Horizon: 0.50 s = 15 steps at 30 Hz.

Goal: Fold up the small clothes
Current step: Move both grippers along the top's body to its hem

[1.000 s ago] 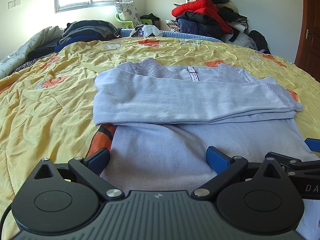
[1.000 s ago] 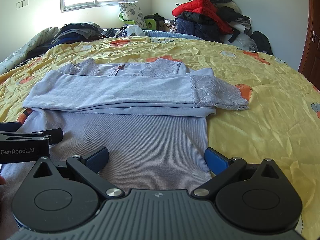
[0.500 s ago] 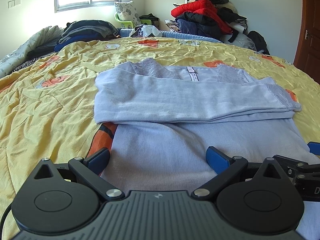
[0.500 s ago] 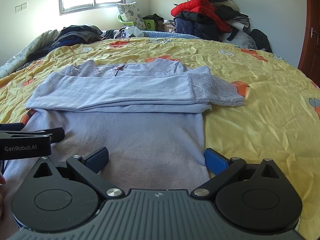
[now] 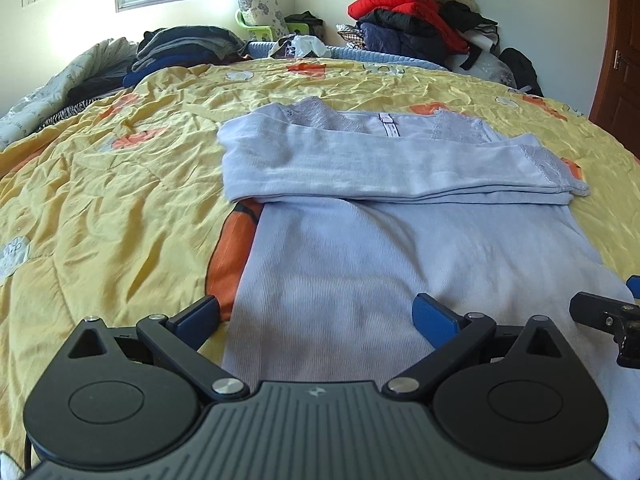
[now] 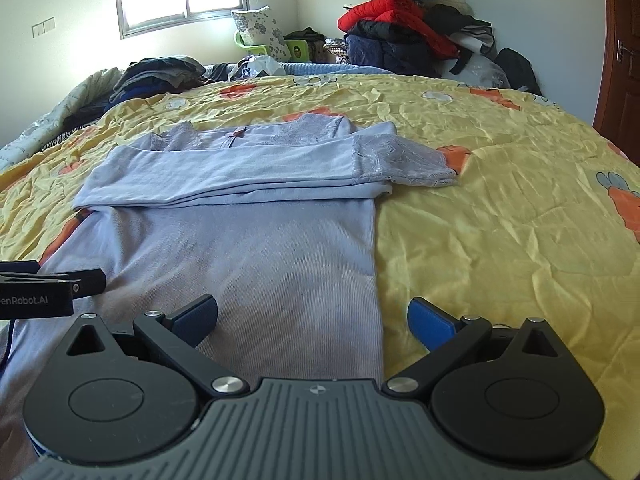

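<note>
A pale lilac long-sleeved top [image 5: 400, 248] [image 6: 248, 240] lies flat on the yellow bedspread, both lace-cuffed sleeves [image 5: 380, 168] [image 6: 248, 172] folded across its chest. My left gripper [image 5: 316, 314] is open and straddles the top's lower left edge. My right gripper [image 6: 314, 318] is open too, straddling the lower right edge. Nothing sits between either pair of blue fingers but flat cloth. Each gripper shows at the edge of the other's view: the right one [image 5: 608, 320] and the left one [image 6: 48, 292].
The yellow bedspread [image 5: 112, 200] [image 6: 500, 220] with orange prints spreads wide on both sides. Stacked dark clothes [image 5: 180, 46] lie at the far left, a heap of red and dark jackets [image 6: 396, 28] at the far right. A brown door [image 6: 622, 48] stands at right.
Both grippers have pulled back and risen slightly, so the top looks a little farther off. Their fingers stay open and the top has not moved.
</note>
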### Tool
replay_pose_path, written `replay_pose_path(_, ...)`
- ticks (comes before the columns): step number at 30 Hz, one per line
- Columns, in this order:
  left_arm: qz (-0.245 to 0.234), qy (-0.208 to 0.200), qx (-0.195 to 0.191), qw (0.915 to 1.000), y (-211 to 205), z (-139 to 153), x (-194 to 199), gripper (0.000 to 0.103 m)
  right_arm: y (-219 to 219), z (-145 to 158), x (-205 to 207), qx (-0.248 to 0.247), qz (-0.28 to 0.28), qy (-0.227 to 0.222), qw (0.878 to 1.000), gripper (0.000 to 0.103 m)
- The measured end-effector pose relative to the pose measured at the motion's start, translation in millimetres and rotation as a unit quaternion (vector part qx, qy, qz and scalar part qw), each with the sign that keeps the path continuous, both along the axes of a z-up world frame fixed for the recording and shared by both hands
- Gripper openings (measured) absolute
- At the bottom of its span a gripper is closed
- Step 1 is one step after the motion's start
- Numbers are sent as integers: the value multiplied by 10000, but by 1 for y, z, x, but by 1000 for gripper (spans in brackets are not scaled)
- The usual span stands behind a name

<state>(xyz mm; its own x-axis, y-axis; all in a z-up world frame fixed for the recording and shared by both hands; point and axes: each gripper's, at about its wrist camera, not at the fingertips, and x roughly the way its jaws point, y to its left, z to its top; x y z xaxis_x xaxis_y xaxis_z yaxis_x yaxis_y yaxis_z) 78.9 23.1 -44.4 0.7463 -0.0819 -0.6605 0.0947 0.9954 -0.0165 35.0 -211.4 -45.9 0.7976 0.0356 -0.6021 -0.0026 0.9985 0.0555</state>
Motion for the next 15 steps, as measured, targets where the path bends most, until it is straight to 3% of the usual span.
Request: replay_pose_path(15, -83, -102, 381, 9992, -1, 7, -23, 103, -5, 7, -31, -149, 247, -256, 9993, 102)
